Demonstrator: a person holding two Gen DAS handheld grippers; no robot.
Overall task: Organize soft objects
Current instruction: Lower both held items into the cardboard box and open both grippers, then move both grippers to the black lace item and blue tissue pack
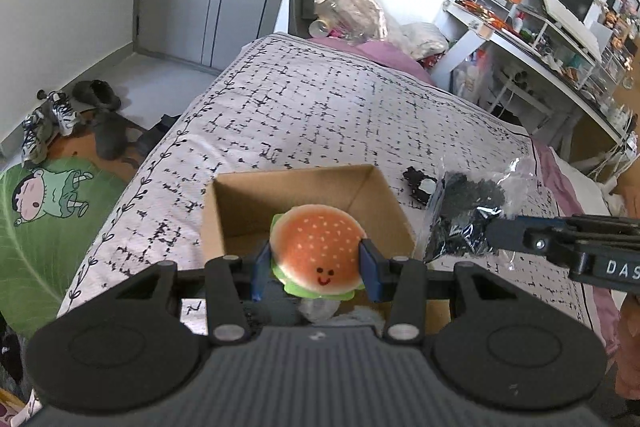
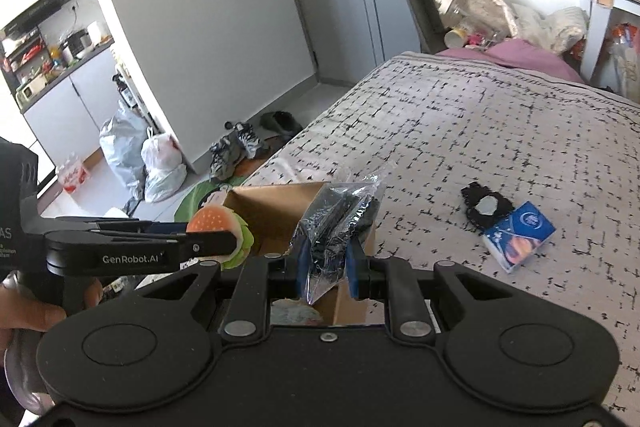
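Cardboard box (image 1: 224, 211) contents mostly hidden behind burger plush (image 1: 316, 253) clamped by left gripper (image 1: 316, 267), right gripper (image 2: 326, 259) pinching clear bag (image 2: 332, 227)

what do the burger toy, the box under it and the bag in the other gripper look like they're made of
Burger toy: probably soft foam or plush, matte, with printed seeds and a drawn smile; its sides dent slightly between the left gripper pads.
Box: plain brown cardboard, dull, with raw cut edges.
Bag: thin clear plastic, glossy and crinkled, dark contents showing through, pinched in the right gripper.
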